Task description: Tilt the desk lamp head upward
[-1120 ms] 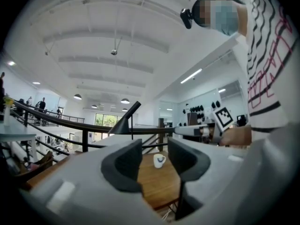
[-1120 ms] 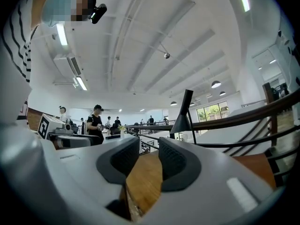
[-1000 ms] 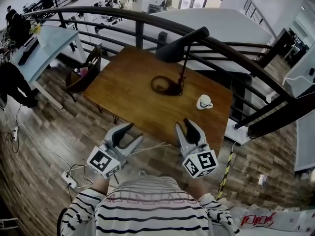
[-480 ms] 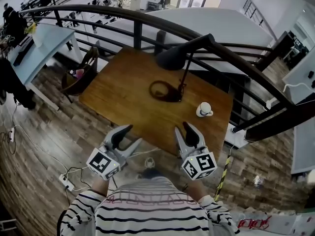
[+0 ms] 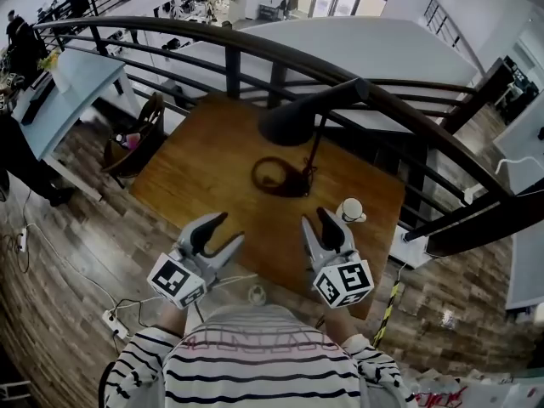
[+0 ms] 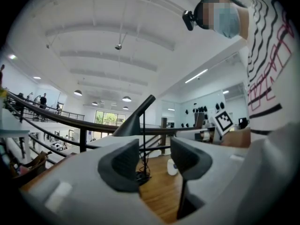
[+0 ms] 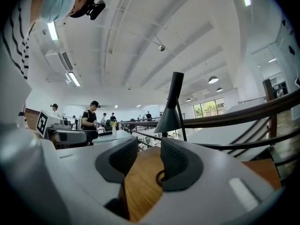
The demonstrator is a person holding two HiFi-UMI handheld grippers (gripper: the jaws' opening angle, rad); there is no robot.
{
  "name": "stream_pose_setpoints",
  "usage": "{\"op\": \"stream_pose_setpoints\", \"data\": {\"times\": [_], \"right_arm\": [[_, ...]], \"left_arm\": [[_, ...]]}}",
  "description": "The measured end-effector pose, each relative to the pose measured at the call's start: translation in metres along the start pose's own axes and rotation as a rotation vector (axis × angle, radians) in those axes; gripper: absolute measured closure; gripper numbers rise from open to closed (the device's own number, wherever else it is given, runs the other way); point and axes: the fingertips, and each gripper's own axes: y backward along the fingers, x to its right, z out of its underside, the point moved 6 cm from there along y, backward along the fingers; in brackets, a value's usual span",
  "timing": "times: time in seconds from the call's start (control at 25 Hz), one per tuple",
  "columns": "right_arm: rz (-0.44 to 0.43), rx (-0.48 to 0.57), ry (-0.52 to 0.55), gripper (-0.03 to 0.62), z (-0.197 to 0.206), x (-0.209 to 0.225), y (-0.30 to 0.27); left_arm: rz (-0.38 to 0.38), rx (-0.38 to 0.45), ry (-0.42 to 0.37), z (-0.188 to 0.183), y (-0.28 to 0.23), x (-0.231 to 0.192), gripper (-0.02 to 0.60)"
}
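A black desk lamp stands on the wooden table (image 5: 195,177), its cone head (image 5: 291,123) pointing left and downward from a thin stem (image 5: 315,147) over a round base (image 5: 274,177). Both grippers hover at the table's near edge, well short of the lamp. My left gripper (image 5: 226,230) is open with nothing between its jaws. My right gripper (image 5: 315,221) is open and its jaws are opening further, also empty. The lamp head (image 6: 133,122) shows beyond the left gripper (image 6: 153,159) in the left gripper view. In the right gripper view the lamp head (image 7: 169,119) rises above the right gripper (image 7: 149,161).
A white cup (image 5: 350,210) on a saucer sits right of the lamp base, just beyond my right gripper. A dark curved railing (image 5: 399,113) runs behind the table. A chair (image 5: 136,138) stands at the table's left. A power strip (image 5: 112,322) and cables lie on the floor.
The table and lamp have come closer in the head view. Both grippers now reach over the table's near edge instead of hanging short of it.
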Motion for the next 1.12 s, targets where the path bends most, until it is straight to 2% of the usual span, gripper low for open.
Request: {"op": "stream_pose_setpoints", "data": {"times": [0.24, 0.52, 0.72, 1.12], "right_arm": [[0.003, 0.006, 0.005, 0.451, 0.000, 0.039, -0.010], [0.042, -0.014, -0.005, 0.453, 0.007, 0.060, -0.030], [0.107, -0.005, 0.011, 0.453, 0.001, 0.068, -0.057], [0.278, -0.011, 0.014, 0.453, -0.004, 0.080, -0.111]], "left_arm": [[-0.017, 0.007, 0.000, 0.002, -0.038, -0.013, 0.380], [0.001, 0.002, 0.033, 0.010, -0.062, -0.043, 0.380], [0.059, 0.000, 0.078, 0.010, -0.081, -0.080, 0.380], [0.227, -0.033, 0.114, 0.000, -0.124, -0.156, 0.359]]}}
